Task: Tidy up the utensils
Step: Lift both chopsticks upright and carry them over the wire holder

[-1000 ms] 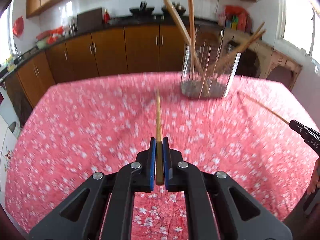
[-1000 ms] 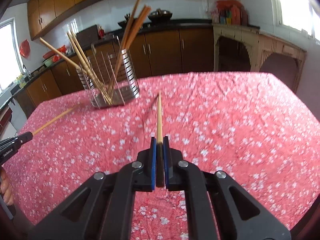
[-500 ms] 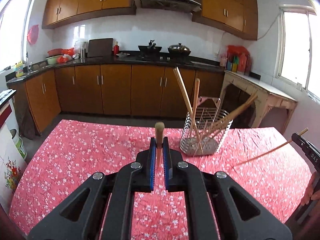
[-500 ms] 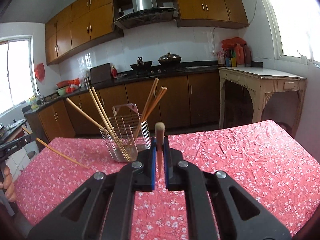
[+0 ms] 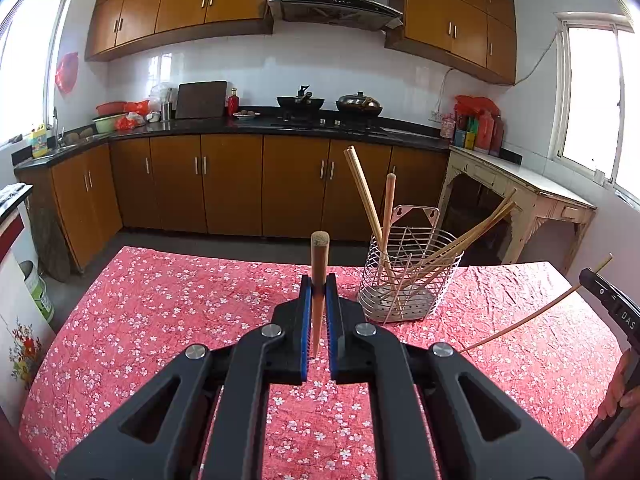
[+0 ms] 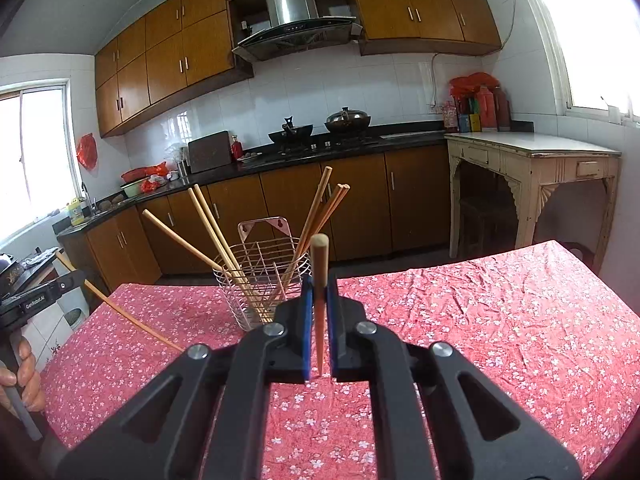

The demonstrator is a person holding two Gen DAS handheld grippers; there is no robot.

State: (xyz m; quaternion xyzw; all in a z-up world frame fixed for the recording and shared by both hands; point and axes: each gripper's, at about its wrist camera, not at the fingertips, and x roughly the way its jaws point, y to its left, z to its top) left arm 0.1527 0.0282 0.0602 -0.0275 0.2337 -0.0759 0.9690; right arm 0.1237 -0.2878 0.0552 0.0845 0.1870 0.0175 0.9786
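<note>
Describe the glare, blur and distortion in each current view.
Left wrist view: sharp, window blown out white at right, cabinets bowed by fisheye. Right wrist view: sharp too, window glare washes the top right corner, table edge curves.

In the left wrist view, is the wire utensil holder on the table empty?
No, the wire utensil holder stands on the red floral tablecloth with several wooden chopsticks leaning in it.

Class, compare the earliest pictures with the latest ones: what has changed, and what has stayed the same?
Both grippers rose and tipped upward: the left gripper and right gripper lifted their chopsticks clear of the tablecloth, so the views now take in the kitchen. Nothing was gripped or released. Each stays shut on its chopstick, and the wire holder has not moved.
</note>
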